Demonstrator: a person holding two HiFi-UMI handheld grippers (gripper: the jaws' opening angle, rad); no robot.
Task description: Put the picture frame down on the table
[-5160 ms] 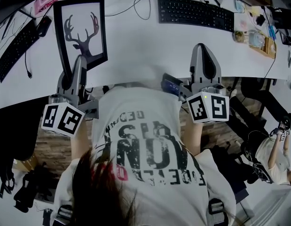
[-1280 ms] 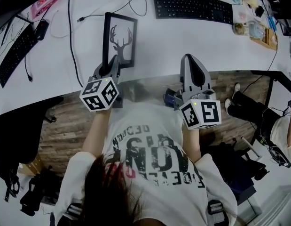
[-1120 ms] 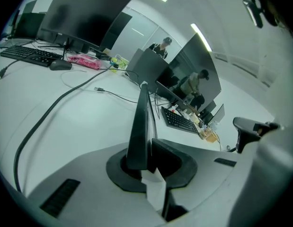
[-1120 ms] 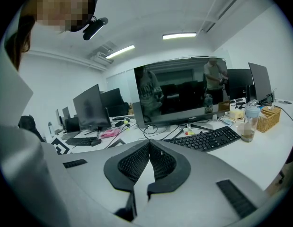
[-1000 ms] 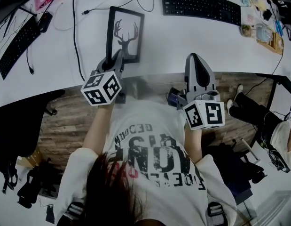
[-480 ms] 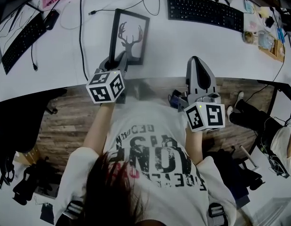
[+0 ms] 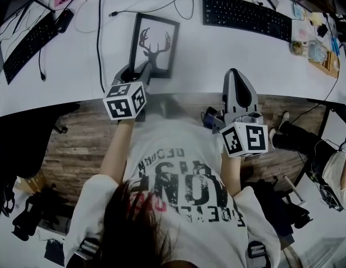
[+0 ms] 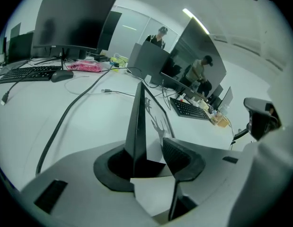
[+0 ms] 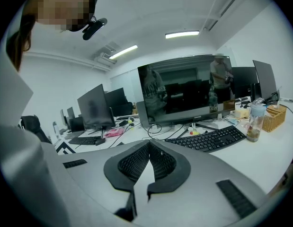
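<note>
Closest to the camera is the person's printed white shirt (image 7: pixel 184 188), with wood floor (image 7: pixel 66 155) on either side, and both grippers reach out over the near edge of the white table (image 7: pixel 206 52). The right gripper (image 9: pixel 148 146) is clenched: its ribbed pads meet at the tips with nothing in between, and it hangs over the table edge well clear of the frame. The left gripper (image 7: pixel 137 71) is where the action is. Its jaws have just been opening, and the picture frame (image 7: pixel 154 41) sits between them at its near bottom corner. In the left gripper view the frame shows edge-on and looks upright. Its dark edge is tucked against the left jaw, while the right pad (image 8: pixel 177 154) stands off it with a visible gap, so it's released rather than squeezed. The deer print faces the right jaw's side. Can't really tell whether the frame's lower edge is fully resting on the table. Just left of the frame a black cable (image 7: pixel 99 38) runs away across the table. Farther back a black keyboard (image 7: pixel 245 17) sits on the right, another keyboard (image 7: pixel 27 43) is off to the left, and a big dark monitor (image 9: pixel 184 86) is behind that.
</note>
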